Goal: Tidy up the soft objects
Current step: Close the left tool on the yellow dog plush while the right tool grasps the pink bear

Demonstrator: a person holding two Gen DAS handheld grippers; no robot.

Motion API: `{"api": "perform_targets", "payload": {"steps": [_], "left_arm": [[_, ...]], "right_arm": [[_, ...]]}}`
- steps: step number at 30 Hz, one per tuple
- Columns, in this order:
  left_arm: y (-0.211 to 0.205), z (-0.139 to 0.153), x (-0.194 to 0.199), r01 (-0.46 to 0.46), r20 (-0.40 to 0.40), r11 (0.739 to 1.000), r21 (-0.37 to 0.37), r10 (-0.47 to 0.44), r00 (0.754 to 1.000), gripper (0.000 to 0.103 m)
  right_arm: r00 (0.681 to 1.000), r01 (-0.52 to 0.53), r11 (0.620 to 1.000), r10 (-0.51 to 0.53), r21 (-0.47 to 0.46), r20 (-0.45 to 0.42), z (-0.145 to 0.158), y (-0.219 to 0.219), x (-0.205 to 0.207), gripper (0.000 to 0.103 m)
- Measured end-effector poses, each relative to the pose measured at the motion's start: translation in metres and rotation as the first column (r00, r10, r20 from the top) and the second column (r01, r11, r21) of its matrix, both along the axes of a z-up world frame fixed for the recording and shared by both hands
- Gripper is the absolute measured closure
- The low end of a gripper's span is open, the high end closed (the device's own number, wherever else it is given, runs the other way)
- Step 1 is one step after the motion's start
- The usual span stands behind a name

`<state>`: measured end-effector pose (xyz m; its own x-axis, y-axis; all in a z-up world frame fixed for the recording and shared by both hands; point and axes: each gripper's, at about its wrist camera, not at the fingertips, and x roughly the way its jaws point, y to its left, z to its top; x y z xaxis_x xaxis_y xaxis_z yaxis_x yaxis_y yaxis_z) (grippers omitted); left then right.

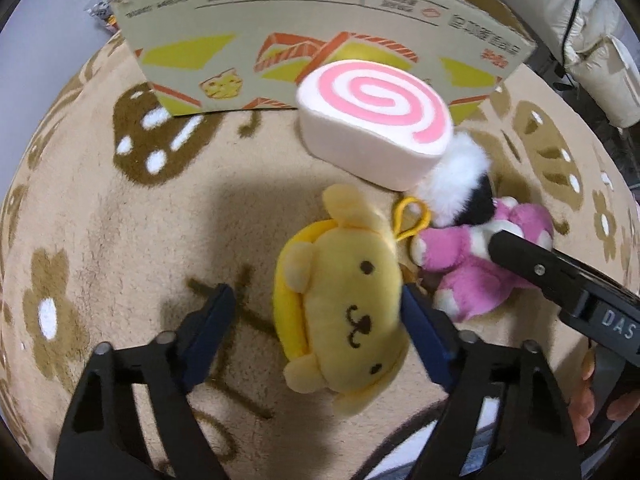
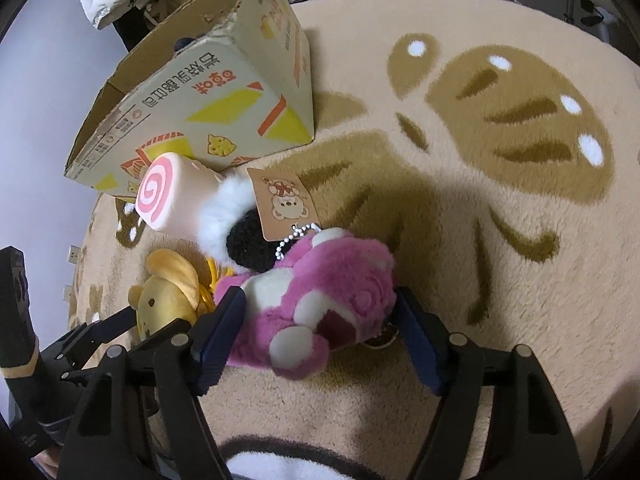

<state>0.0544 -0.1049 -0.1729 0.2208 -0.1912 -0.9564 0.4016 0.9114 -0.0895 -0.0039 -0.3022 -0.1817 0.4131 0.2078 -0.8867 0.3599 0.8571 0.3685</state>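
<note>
A yellow dog plush (image 1: 344, 312) lies on the beige rug between the wide-open fingers of my left gripper (image 1: 316, 320), its right side against the right finger. A pink-and-white bear plush (image 2: 320, 304) with a card tag lies between the open fingers of my right gripper (image 2: 320, 328), which straddle it. The bear (image 1: 472, 272) and the right gripper's finger (image 1: 532, 268) also show in the left wrist view. A pink-swirl roll cushion (image 1: 376, 116) and a black-and-white furry toy (image 1: 460, 184) lie behind them. An open cardboard box (image 1: 320, 40) stands at the back.
The round beige rug (image 2: 480, 200) has brown bread and flower patterns. The box (image 2: 192, 92) stands at its far edge. White padded items and shelves lie beyond the rug. The yellow plush (image 2: 168, 300) and the left gripper show at the right wrist view's left.
</note>
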Motion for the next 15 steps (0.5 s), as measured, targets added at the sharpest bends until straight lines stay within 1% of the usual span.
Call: {"api": "perform_targets", "payload": {"steps": [1,3,6,8,10,15], "left_arm": [[-0.001,0.001,-0.001,0.007,-0.007,1.0,-0.007,-0.007,1.0,0.031],[-0.004,0.004,-0.003,0.015,-0.028,0.999,-0.031,-0.015,0.999,0.045],[-0.005,0.006,-0.004,0.014,-0.028,0.999,-0.032,-0.015,0.999,0.049],[-0.009,0.008,-0.005,0.011,-0.027,0.999,-0.037,-0.012,1.0,0.049],[-0.005,0.009,-0.002,0.009,-0.023,0.999,-0.041,-0.01,1.0,0.05],[0.001,0.012,-0.001,0.015,0.018,1.0,-0.023,-0.015,1.0,0.053]], "right_arm": [[1.0,0.0,1.0,0.0,0.0,0.001,0.0,0.0,0.0,0.024],[1.0,0.003,1.0,-0.003,0.002,0.006,0.0,-0.002,0.0,0.026],[1.0,0.004,1.0,-0.004,-0.003,0.009,0.002,-0.004,-0.001,0.027],[1.0,-0.004,1.0,0.005,-0.026,0.018,0.005,-0.002,-0.001,0.028],[0.999,-0.011,0.999,0.012,-0.042,0.032,0.01,0.0,-0.002,0.029],[0.997,-0.018,0.998,0.022,-0.064,0.074,0.02,0.0,-0.005,0.03]]}}
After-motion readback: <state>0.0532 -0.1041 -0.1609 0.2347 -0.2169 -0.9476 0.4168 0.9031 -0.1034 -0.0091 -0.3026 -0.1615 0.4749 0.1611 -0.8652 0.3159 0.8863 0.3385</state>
